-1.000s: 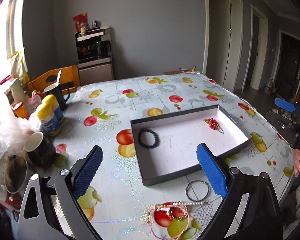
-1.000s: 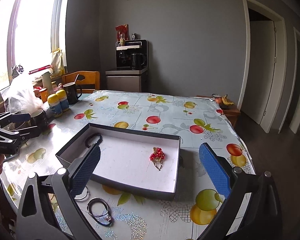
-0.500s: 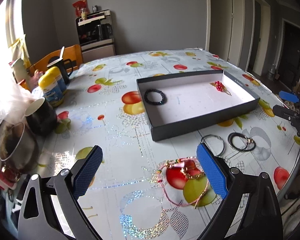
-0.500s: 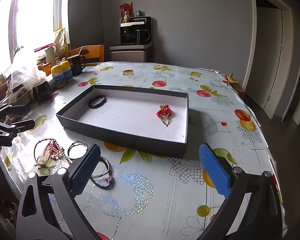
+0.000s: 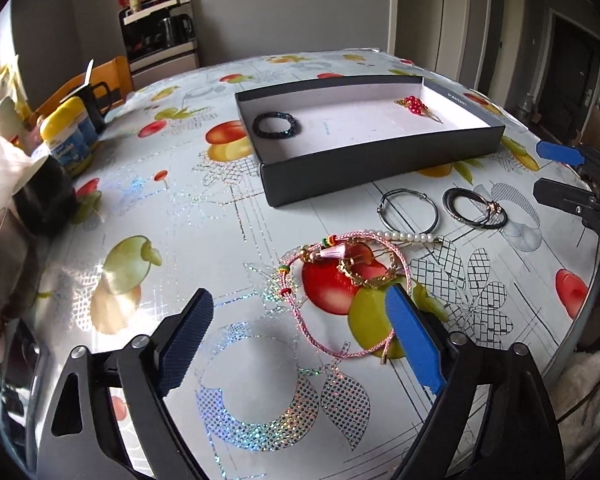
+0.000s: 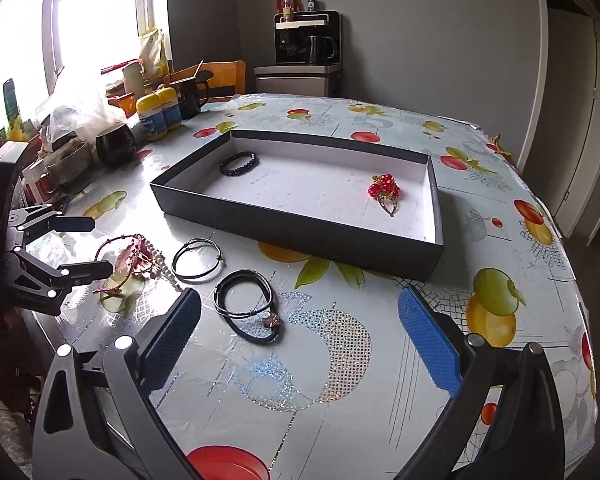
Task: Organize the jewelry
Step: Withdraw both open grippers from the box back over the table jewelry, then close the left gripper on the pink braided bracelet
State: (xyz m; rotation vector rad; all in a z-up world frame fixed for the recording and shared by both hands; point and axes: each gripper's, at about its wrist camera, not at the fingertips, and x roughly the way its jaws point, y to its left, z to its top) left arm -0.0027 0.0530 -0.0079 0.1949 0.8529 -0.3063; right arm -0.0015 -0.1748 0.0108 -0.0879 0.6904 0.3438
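A shallow black box [image 5: 380, 168] [image 6: 300, 226] with a white floor holds a dark bead bracelet [image 5: 277, 125] [image 6: 239, 163] and a red bead brooch [image 5: 416, 105] [image 6: 385, 191]. In front of it on the table lie a tangle of pink cord, gold chain and pearls [image 5: 352, 264] [image 6: 134, 260], a thin metal bangle [image 5: 408, 210] [image 6: 198, 260] and a black cord bracelet with a charm [image 5: 475, 208] [image 6: 250, 304]. My left gripper [image 5: 300, 332] is open, low over the pink tangle. My right gripper [image 6: 300, 328] is open, just before the black cord bracelet.
The table wears a fruit-print cloth [image 5: 148, 208]. At its left edge stand dark cups [image 6: 114, 144], two yellow-capped bottles [image 6: 158, 114], a black jug [image 6: 192, 94] and plastic bags. A wooden chair [image 6: 224, 76] and a coffee machine [image 6: 306, 40] stand behind. The table's near edge is close.
Both grippers have pulled back from the box towards the near table edge and dropped lower. The loose jewelry in front of the box has come into view between the fingers.
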